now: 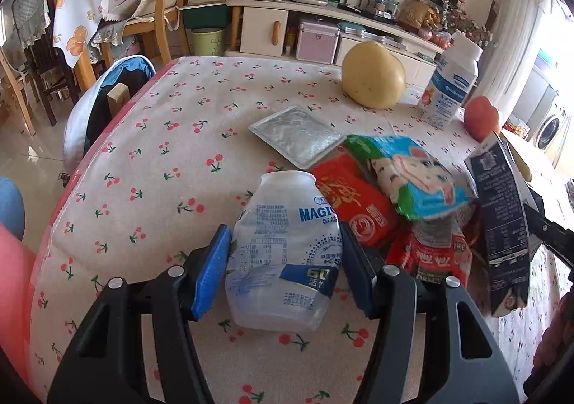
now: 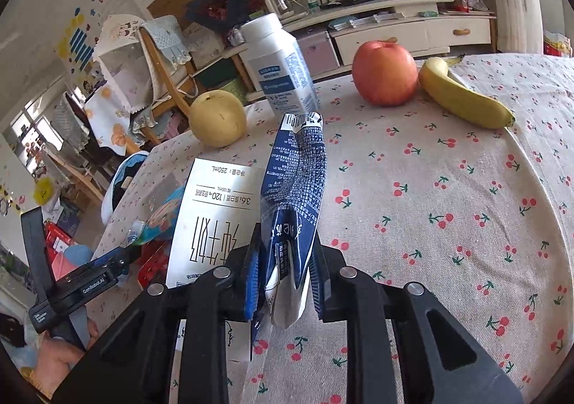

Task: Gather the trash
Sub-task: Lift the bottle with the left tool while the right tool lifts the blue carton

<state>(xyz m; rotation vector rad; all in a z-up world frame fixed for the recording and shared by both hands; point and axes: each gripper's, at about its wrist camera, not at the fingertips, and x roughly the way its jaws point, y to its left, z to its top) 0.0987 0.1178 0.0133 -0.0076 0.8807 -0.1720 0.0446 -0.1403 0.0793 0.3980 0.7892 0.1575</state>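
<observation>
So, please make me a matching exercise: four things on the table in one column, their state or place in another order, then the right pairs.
Things:
1. crushed plastic bottle
2. flattened milk carton
3. apple
4. foil tray

States:
a. beside the banana
b. lying flat near the pear
c. between the left tool fingers
d. pinched in the right tool

Pairs: 1-c, 2-d, 3-a, 4-b

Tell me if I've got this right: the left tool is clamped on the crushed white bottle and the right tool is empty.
Not quite. The right tool is shut on a flattened dark blue carton, as the right wrist view shows. The left tool does clamp the crushed white bottle.
</observation>
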